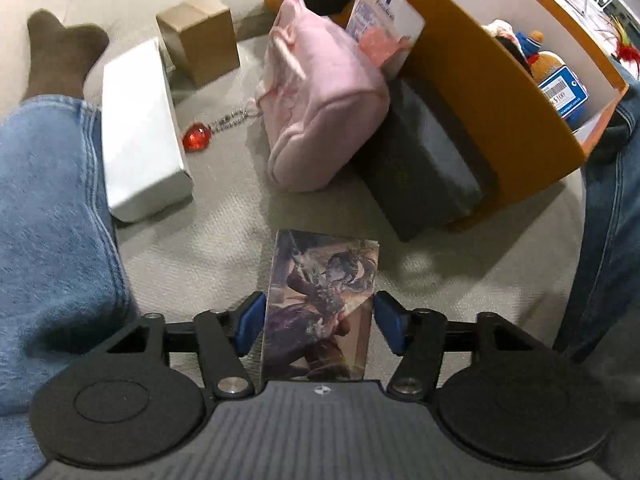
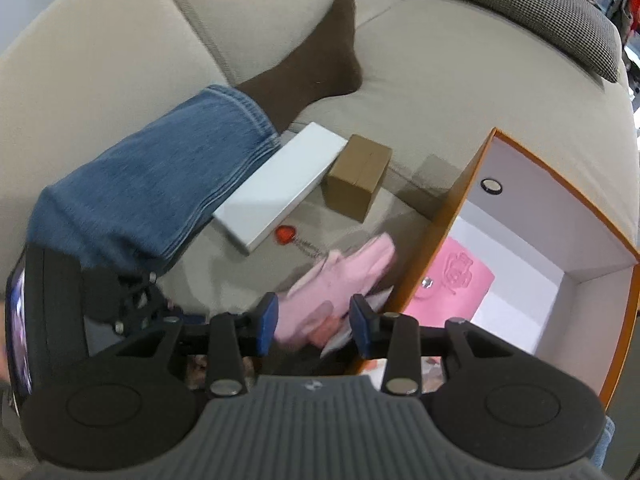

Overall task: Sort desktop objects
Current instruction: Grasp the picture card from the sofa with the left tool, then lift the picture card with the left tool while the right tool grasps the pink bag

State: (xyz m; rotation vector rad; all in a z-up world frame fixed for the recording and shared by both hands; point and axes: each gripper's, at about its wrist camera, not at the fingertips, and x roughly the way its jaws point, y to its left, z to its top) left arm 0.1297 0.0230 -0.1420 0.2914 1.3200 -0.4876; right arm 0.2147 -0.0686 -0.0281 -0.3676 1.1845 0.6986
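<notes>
Left gripper (image 1: 319, 322) has its blue pads apart, and an illustrated card (image 1: 320, 304) stands between them; the right pad sits at the card's edge, the left one just beside it, so a firm clamp can't be confirmed. Beyond the card, a pink pouch (image 1: 320, 108) leans on a dark block (image 1: 428, 160), which lies against the orange box (image 1: 480, 92). Left of the pouch: a red charm (image 1: 195, 138) on a chain, a white box (image 1: 140, 132), and a brown carton (image 1: 200, 36) farther off. Over on the right gripper (image 2: 314, 322), jaws apart, nothing between them, hovering above the pouch (image 2: 340, 280). The orange box (image 2: 452, 216) stands open to its right, with a pink sheet (image 2: 456, 280) inside. A jeans leg (image 2: 152, 184) stretches along the sofa (image 2: 460, 80) at left.
</notes>
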